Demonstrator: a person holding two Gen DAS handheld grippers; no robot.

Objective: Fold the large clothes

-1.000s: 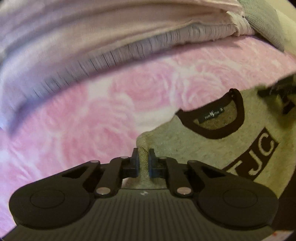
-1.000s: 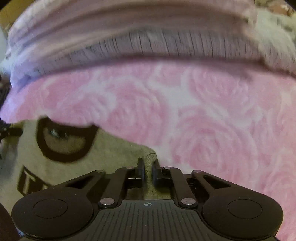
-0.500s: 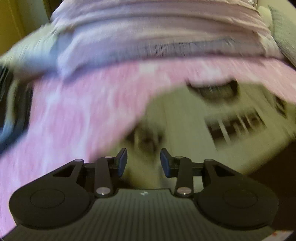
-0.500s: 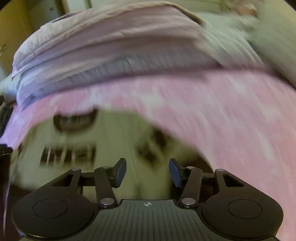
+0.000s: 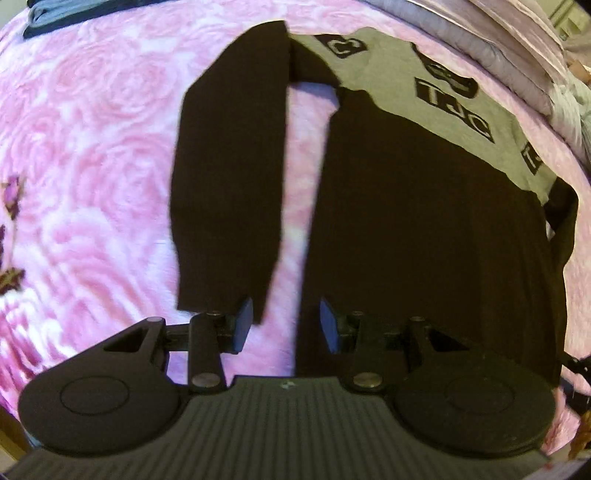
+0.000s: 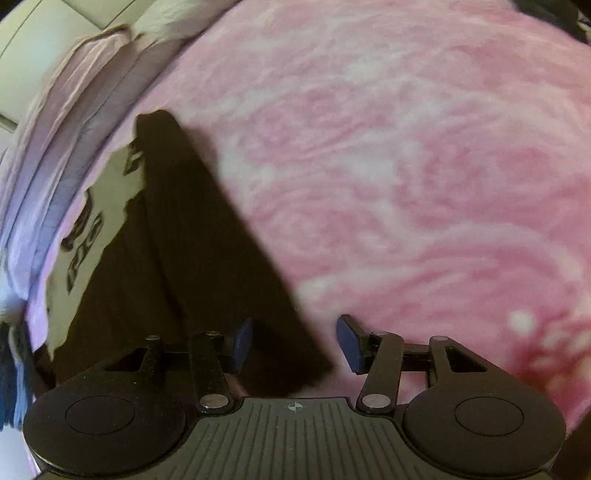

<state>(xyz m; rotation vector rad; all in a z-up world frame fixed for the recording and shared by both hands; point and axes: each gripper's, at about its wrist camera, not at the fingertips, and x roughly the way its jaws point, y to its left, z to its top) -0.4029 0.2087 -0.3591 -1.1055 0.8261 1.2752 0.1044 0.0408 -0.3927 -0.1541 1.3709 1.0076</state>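
A sweater (image 5: 424, 206) lies flat on the pink rose-patterned blanket (image 5: 92, 155), with a black body, black sleeves and a grey upper part printed "TJC". One black sleeve (image 5: 229, 177) runs down beside the body in the left wrist view. My left gripper (image 5: 286, 326) is open above the gap between that sleeve's cuff and the body's hem, holding nothing. In the right wrist view the other sleeve (image 6: 221, 251) stretches toward my right gripper (image 6: 295, 345), which is open with the cuff end lying under its fingers.
Folded pale lilac bedding (image 5: 517, 55) is stacked beyond the sweater's collar end, also seen as bedding (image 6: 55, 155) at the left. A dark garment (image 5: 74, 11) lies at the far edge. Pink blanket (image 6: 406, 166) spreads to the right.
Both grippers were shut on the grey shoulders one second ago; they have let go, opened and pulled back to the lower end of the sweater, which now lies spread flat.
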